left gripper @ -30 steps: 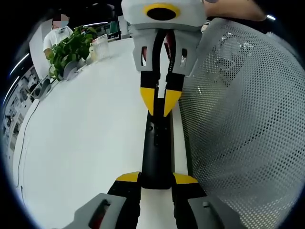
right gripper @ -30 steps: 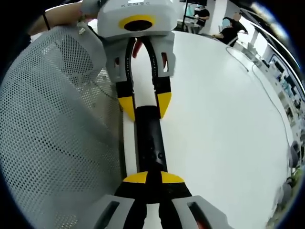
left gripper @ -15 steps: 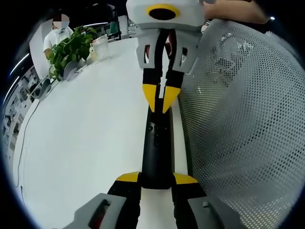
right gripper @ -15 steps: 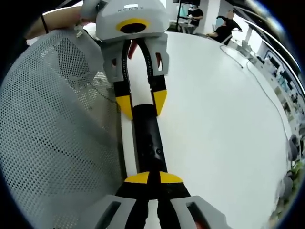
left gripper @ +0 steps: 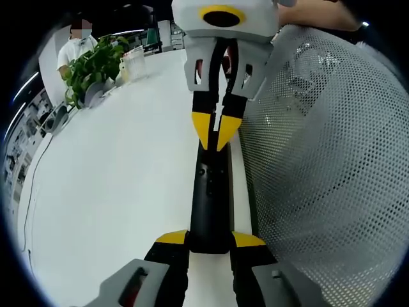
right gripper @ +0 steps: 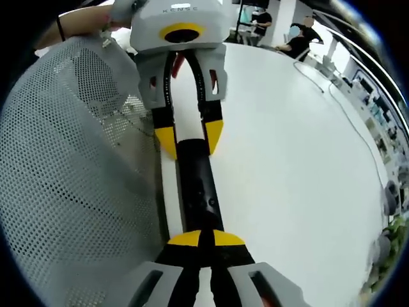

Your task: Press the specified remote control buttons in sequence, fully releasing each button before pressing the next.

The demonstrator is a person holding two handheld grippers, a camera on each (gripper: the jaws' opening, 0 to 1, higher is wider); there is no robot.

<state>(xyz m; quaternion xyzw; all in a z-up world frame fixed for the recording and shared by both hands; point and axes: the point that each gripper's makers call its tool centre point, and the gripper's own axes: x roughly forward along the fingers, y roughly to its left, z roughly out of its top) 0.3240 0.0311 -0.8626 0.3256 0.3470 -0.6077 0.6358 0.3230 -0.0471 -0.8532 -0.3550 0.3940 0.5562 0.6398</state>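
We count one remote control (left gripper: 209, 198), a long glossy black bar on the white table (left gripper: 108, 185), beside one perforated grey mesh basket (left gripper: 326, 166). Our left gripper (left gripper: 209, 242) clamps its near end; our right gripper (left gripper: 217, 137), jaws together, touches its far end.

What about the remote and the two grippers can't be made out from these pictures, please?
- Button labels on the remote: too small, left gripper view.
- Whether the right gripper presses a button: its closed tips hide the spot.
- The remote's end in the left gripper: covered by its fingers, right gripper view.
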